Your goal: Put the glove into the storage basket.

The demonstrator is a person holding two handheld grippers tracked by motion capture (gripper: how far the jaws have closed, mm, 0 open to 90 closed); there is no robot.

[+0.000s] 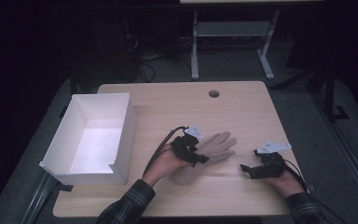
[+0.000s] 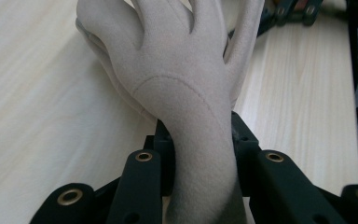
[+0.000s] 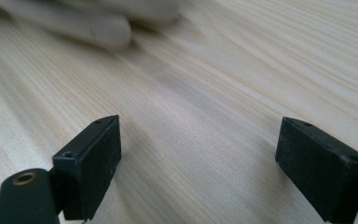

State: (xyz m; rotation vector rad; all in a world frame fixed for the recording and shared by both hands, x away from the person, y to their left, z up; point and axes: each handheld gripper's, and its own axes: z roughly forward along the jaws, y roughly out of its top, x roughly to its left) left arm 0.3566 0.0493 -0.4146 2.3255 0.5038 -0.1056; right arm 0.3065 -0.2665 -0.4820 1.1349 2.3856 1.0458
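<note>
Left tool (image 1: 200, 156) is clamped on the cuff of a beige fleece glove (image 1: 216, 147); in the left gripper view both jaws press the wrist section of the glove (image 2: 186, 93) from either side, glove fingers pointing away from the camera. Glove sits at mid-bench, its fingers spread toward the far right, the cuff end beneath the left hand (image 1: 165, 163). Left forearm enters from the bottom edge, angled up and right, plaid sleeve visible. Right tool (image 1: 248, 170) rests low over the wooden bench (image 1: 242, 107), near the glove but apart from it, jaws wide with nothing between them. White open box (image 1: 81, 175) stands at bench left.
</note>
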